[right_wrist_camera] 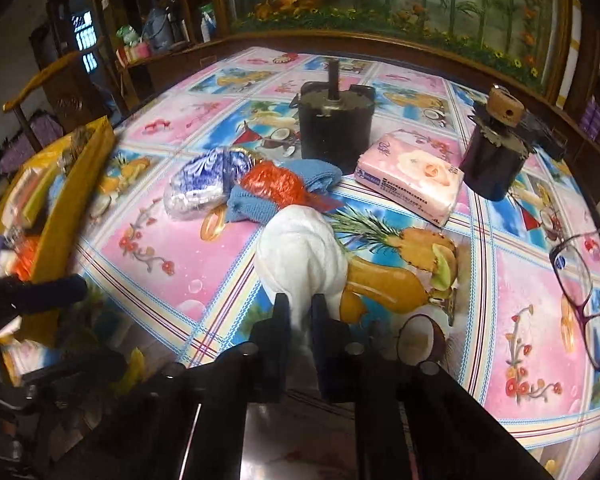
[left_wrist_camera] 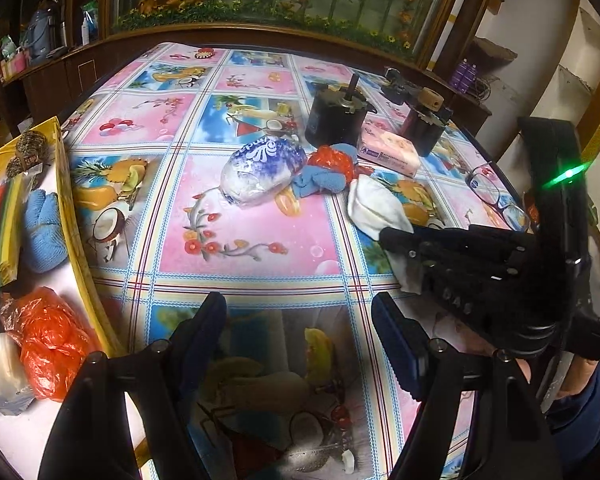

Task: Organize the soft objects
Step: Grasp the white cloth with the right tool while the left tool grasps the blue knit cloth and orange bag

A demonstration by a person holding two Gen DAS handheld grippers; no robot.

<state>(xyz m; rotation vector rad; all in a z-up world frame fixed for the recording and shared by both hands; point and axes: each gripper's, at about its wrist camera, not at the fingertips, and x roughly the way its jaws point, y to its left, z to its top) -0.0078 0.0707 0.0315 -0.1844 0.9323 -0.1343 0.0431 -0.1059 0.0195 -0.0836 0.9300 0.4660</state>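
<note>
The right tongs [right_wrist_camera: 300,316] are pinching the near end of a white cloth [right_wrist_camera: 300,252], which lies on the tabletop [right_wrist_camera: 520,280] toward its near right edge. The left tongs [left_wrist_camera: 300,320] are spread with nothing between them, hanging over the near middle of the tabletop.

The grip looks shallow: only a fold of the cloth sits between the pads, so a quick lift could let it slide out and drop back. The far end of the white cloth lies touching an orange bag [right_wrist_camera: 276,184] and a blue towel [right_wrist_camera: 256,200], so a drag rather than a lift could pull that heap along or tangle with it. A pair of glasses [right_wrist_camera: 580,280] rests near the right edge of the tabletop, close to the right hand's path; a wide swing could knock the glasses off.

The yellow box [left_wrist_camera: 70,196] at the left edge already holds a towel and bags. Carrying the cloth there means crossing in front of the left tongs, and the two tools could collide.
</note>
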